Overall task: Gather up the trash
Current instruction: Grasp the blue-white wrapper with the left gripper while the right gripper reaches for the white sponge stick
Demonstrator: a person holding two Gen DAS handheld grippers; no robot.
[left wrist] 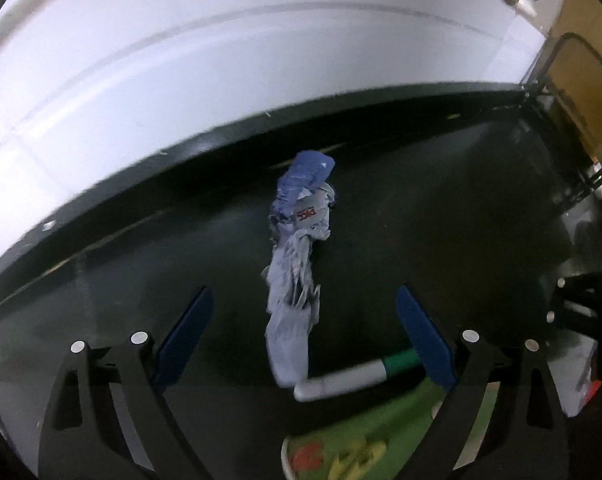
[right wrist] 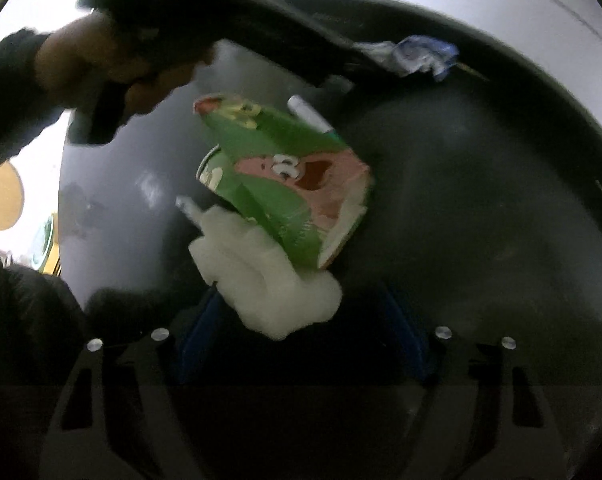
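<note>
A crumpled blue-and-white wrapper [left wrist: 297, 272] lies on the dark table [left wrist: 441, 208], and its near end sits between the blue pads of my left gripper [left wrist: 305, 292], which is open and hovers over it. A white marker with a green end [left wrist: 353, 376] lies just behind it. In the right wrist view a white wad of tissue [right wrist: 261, 276] rests against a flattened green carton with a pink cartoon starfish [right wrist: 285, 184]. My right gripper [right wrist: 301, 320] is open around the near part of the wad. The marker [right wrist: 309, 114] and wrapper [right wrist: 413, 54] lie farther off.
A person's hand [right wrist: 113, 64] holds the left gripper's black body at the upper left. A small white tube [right wrist: 187, 204] pokes out beside the wad. The table's far edge meets a white wall [left wrist: 221, 60]. A black metal frame [left wrist: 573, 120] stands at the right.
</note>
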